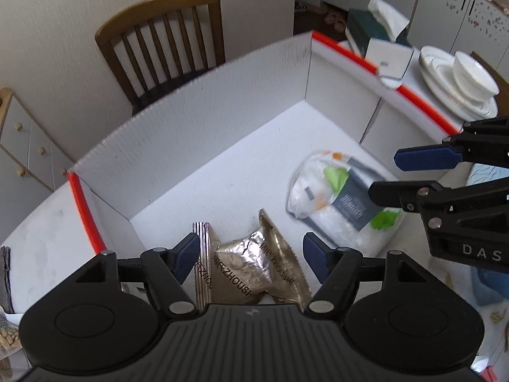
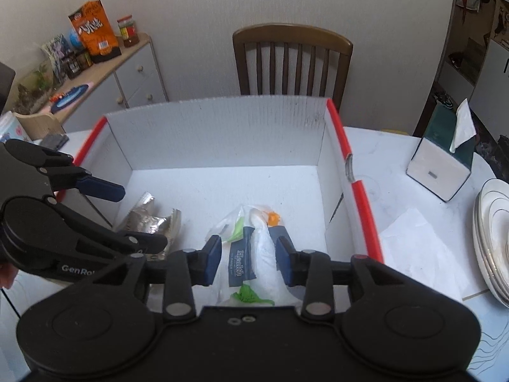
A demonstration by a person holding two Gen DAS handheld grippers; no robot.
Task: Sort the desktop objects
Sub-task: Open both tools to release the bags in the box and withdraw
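Observation:
A white corrugated box (image 1: 191,121) (image 2: 222,133) with red rims stands on the table. On its floor lie crinkled silver and gold foil snack packets (image 1: 251,264) (image 2: 149,219) and a white plastic-wrapped tissue pack (image 1: 337,197) (image 2: 254,254) with green and orange print. My left gripper (image 1: 251,251) (image 2: 127,216) hangs open over the foil packets, its blue pads clear of them. Over the tissue pack, my right gripper (image 2: 248,254) (image 1: 385,176) is open; the pack sits between its fingers and rests on the box floor.
A wooden chair (image 2: 292,60) stands behind the box. Right of the box are a tissue box (image 2: 442,165) (image 1: 378,38), stacked plates (image 2: 493,238) with a bowl (image 1: 474,76), and a paper sheet (image 2: 413,238). A cabinet (image 2: 127,73) with jars stands at left.

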